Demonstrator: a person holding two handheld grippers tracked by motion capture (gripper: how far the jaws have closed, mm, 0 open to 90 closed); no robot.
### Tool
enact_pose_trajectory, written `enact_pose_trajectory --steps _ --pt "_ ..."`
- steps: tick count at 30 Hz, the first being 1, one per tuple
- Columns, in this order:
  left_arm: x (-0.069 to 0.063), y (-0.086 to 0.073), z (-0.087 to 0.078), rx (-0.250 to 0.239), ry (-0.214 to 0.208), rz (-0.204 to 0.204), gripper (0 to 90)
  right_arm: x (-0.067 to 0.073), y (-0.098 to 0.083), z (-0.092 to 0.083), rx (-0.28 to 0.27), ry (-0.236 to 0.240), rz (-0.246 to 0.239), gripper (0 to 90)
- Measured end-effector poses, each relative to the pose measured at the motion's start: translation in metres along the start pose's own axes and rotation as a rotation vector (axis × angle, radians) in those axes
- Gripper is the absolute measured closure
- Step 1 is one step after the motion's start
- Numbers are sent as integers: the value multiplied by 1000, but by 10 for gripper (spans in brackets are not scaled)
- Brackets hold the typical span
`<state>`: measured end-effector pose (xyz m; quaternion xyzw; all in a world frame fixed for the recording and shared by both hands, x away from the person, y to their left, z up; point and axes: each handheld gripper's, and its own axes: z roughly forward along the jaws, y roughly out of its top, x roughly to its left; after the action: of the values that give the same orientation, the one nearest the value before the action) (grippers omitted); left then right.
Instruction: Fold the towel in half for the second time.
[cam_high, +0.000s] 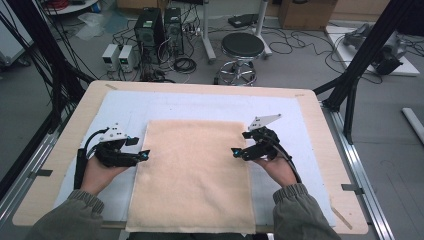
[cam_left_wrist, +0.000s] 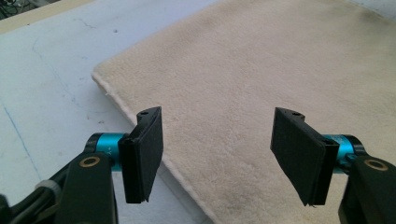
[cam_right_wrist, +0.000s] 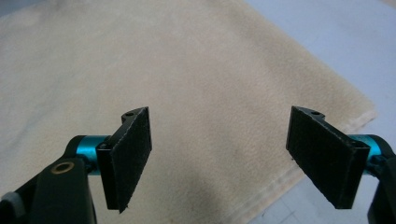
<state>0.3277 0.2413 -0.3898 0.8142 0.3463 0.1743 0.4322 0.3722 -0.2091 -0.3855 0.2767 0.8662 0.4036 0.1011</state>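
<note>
Beige towel spread flat on a white-covered table, an open gripper at each long edge.

The wooden table (cam_high: 40, 165) carries a white sheet (cam_high: 125, 107), and on it the beige towel (cam_high: 192, 175) lies flat, its near end reaching the table's front edge. The left gripper (cam_high: 141, 155) hovers at the towel's left edge, jaws spread wide with nothing between them; the right gripper (cam_high: 235, 151) does the same at the right edge, its jaws also parted and empty, above the cloth.
</note>
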Motion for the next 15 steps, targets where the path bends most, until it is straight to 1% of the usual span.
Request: enact_pose_trajectory --steps 2,4,5,7,8,9,10,13,15 --pt "3 3 0 6 2 3 351 -2 1 -2 -13 -5 13 220" --pt "8 10 -1 1 16 7 352 -5 3 -4 -27 -6 18 223" --pt "10 13 -1 -7 19 5 353 -6 5 -4 -27 -8 17 224" --pt "13 21 -1 -4 24 6 353 -8 10 -4 -23 -9 16 228" --pt "15 24 -1 -6 29 10 353 -10 14 -4 -26 -12 6 231" --pt "17 27 -1 -14 31 8 354 -12 18 -5 -30 -13 6 233" --pt "19 29 -1 -24 36 5 357 -14 21 -5 -30 -14 8 233" --pt "28 32 2 -29 58 -12 360 -22 30 -1 -21 -33 -1 236" --pt "37 33 7 -29 76 -36 369 -29 33 5 -16 -47 7 247"
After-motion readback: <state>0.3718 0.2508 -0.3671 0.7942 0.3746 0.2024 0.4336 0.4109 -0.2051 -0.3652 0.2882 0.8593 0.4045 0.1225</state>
